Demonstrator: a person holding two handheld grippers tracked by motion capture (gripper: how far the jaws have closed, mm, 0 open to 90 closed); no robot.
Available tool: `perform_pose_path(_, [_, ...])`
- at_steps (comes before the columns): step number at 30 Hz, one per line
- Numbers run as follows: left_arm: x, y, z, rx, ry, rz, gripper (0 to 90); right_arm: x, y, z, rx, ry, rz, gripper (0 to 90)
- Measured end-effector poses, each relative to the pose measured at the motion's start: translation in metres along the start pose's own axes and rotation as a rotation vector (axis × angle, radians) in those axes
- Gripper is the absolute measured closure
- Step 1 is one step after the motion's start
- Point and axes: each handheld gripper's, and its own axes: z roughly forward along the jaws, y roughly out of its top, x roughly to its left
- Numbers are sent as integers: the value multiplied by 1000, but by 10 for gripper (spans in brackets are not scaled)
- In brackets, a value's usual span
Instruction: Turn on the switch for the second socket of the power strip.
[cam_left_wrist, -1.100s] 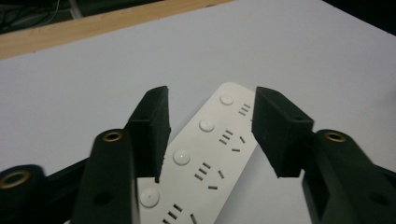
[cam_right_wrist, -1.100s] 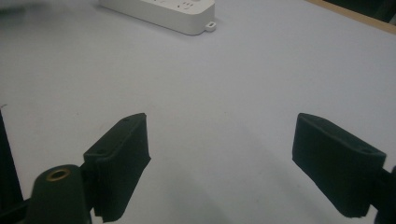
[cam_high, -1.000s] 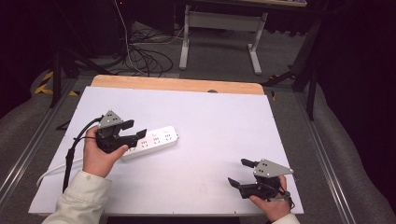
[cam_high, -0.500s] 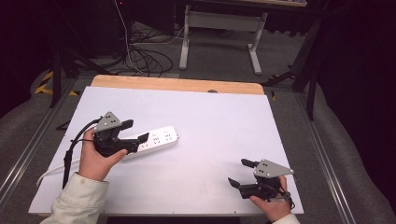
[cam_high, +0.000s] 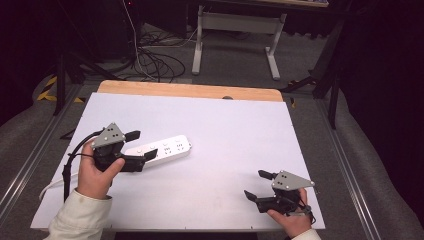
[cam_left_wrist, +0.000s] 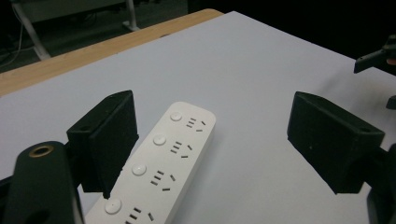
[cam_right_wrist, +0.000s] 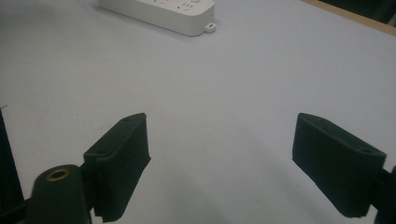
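High view: white power strip (cam_high: 160, 149) lies flat on the white worktop (cam_high: 225, 130), left of centre, angled with its far end up and right. Left claw (cam_high: 141, 145) sits over the strip's near end, jaws apart, one on each side of it; touching or not, cannot tell. Left hand (cam_high: 95, 172) grips it, cable trailing down-left. Right claw (cam_high: 259, 185) is near the worktop's front right corner, jaws apart, nothing between them, well apart from the strip.

Left gripper view: the strip (cam_left_wrist: 159, 170) runs up from the bottom edge between the jaws, just beside the left-hand jaw, buttons and sockets facing up. Jaws wide apart. Right claw (cam_left_wrist: 380, 60) at the far right edge.

Right gripper view: jaws wide apart over bare worktop (cam_right_wrist: 224, 93). The strip's end (cam_right_wrist: 163, 11) lies at the top, well off.
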Motion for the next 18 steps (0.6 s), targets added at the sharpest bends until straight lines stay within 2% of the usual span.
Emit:
perform_pose_path(1, [-1,-1,-2,-15,-9,9,159,0,0,0,-1,-2,0,191])
perform_pose_path(3, [-3,-4,-7,-29,-29,-3,151,-1,0,0,-1,-4,-1,191])
perform_pose_path(7, [-3,-12,-14,-35,-22,6,150,0,0,0,-2,-1,1,191])
perform_pose_path(8, [-3,-14,-15,-43,-27,-4,148,0,0,0,-1,-2,0,190])
perform_pose_path(9, [-1,-17,-17,-47,-26,8,149,0,0,0,-2,-2,0,191])
perform_pose_path(10, [0,-20,-18,-49,-32,-2,149,0,0,0,-3,-3,-1,190])
perform_pose_path(15, [0,-34,-21,-30,-61,-5,148,0,0,-1,-6,-2,0,191])
perform_pose_path(16, [0,-36,-22,-28,-55,5,146,0,0,-1,-5,-1,0,191])
perform_pose_path(18, [-2,-41,-23,-26,-55,-5,130,0,0,-1,-5,-1,-1,191])
